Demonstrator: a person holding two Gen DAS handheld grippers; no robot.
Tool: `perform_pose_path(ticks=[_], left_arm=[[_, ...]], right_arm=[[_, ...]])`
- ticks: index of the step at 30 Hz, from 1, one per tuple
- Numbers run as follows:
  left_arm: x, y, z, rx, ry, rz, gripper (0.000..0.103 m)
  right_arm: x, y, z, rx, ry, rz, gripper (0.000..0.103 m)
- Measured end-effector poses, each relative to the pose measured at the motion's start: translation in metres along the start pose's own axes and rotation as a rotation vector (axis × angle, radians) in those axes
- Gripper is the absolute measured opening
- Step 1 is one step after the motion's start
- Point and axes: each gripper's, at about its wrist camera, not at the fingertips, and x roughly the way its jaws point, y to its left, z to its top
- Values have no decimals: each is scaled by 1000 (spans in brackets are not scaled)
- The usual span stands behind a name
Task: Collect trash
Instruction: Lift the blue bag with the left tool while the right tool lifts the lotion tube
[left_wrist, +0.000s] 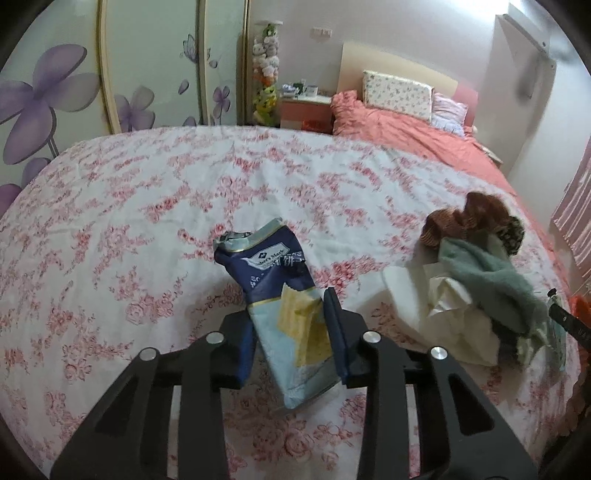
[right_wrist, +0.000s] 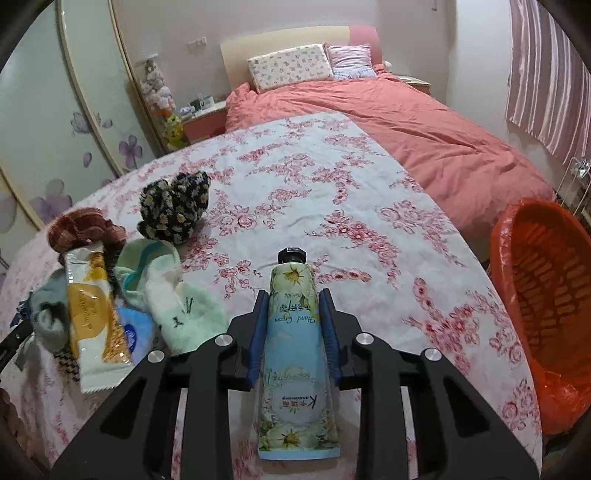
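Both pairs of jaws are closed on trash. The left gripper (left_wrist: 290, 317) pinches a crumpled snack bag (left_wrist: 280, 295) between its pads, the bag's torn top sticking out forward and tilted left, above the floral sheet (left_wrist: 147, 192). The right gripper (right_wrist: 293, 325) clamps a hand cream tube (right_wrist: 293, 354) at mid-length, cap pointing away. An orange-lined bin (right_wrist: 546, 295) stands to the right, off the bed's edge. Left of the tube lies a pile of socks (right_wrist: 177, 295) with a yellow wrapper (right_wrist: 92, 310) on it.

We're in a home bedroom: a bed (right_wrist: 424, 125) under a coral duvet with 2 pillows (right_wrist: 291, 64) at the headboard, a nightstand (left_wrist: 306, 110) alongside, flower-printed wardrobe doors (left_wrist: 55, 99), striped curtains (right_wrist: 546, 74) and a floral sheet (left_wrist: 184, 206) in front.
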Motion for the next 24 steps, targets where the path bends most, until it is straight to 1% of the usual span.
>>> perform_pose_path(ticks=[7,13,19,24], left_arm=[[-27,-9,5,15,-46,-35,34],[-55,-29,7,46,-85,-88,34],[-83,-63,8,100,-122,-160,34],[-101,-96,4,149,-142,-227,34]], right_arm=[[-29,-7,-2,20,-50,51,28],[-53,-13,0,38,-88,87,28],[-78,-22,0,52,-134,111,28],[-100,-34,-3,64,-176,99,28]])
